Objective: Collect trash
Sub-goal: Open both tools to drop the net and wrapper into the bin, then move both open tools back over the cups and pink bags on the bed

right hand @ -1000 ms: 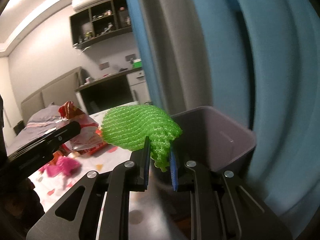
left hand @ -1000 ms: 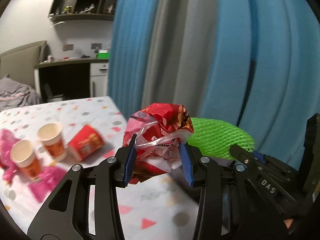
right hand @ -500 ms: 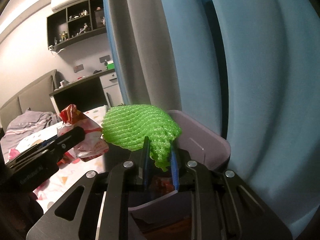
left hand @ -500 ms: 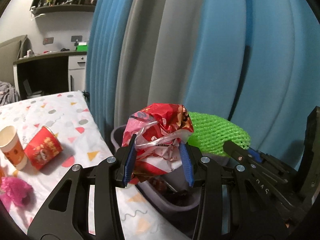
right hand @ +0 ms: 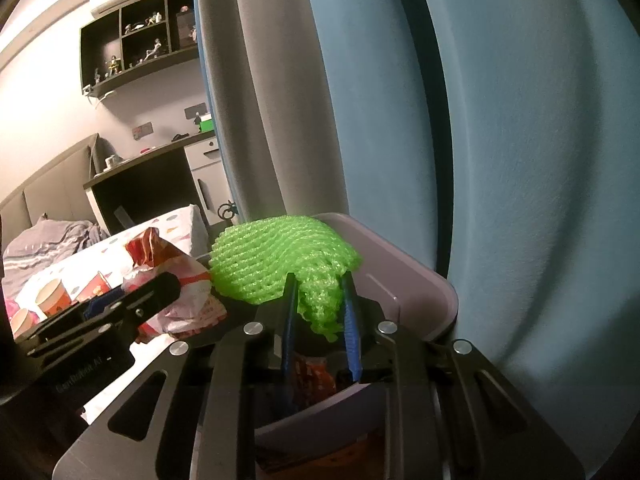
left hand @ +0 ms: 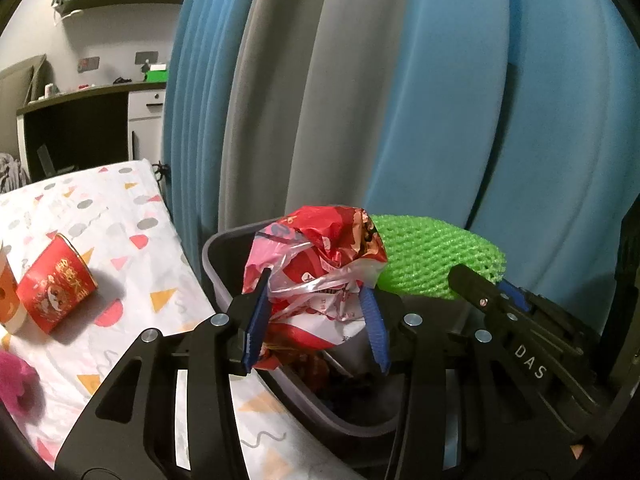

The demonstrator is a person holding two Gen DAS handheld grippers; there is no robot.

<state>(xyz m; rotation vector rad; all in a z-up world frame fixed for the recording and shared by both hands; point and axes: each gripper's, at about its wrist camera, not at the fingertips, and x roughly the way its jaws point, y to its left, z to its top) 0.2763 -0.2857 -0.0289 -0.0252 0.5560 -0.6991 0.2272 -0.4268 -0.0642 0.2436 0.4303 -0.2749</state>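
Note:
My left gripper (left hand: 314,304) is shut on a crumpled red and white snack wrapper (left hand: 320,272) and holds it above the near rim of a grey bin (left hand: 216,264). Dark and red trash lies inside the bin. My right gripper (right hand: 319,292) is shut on a bright green foam net (right hand: 276,256), which hangs over the bin's opening, the far rim (right hand: 420,280) just behind it. In the left wrist view the net (left hand: 432,256) sits right of the wrapper. The right wrist view shows the left gripper (right hand: 132,300) with the wrapper (right hand: 180,280) at the left.
A red paper cup (left hand: 56,284) lies on its side on the patterned tablecloth (left hand: 120,220), beside an upright orange cup (left hand: 8,300) and a pink scrap (left hand: 16,384). Blue and grey curtains (left hand: 400,100) hang close behind the bin. A dark desk stands at the back left.
Both grippers have moved from over the table to above the bin, each keeping its load. The cups have slid to the left of the view and the bin's inside now shows.

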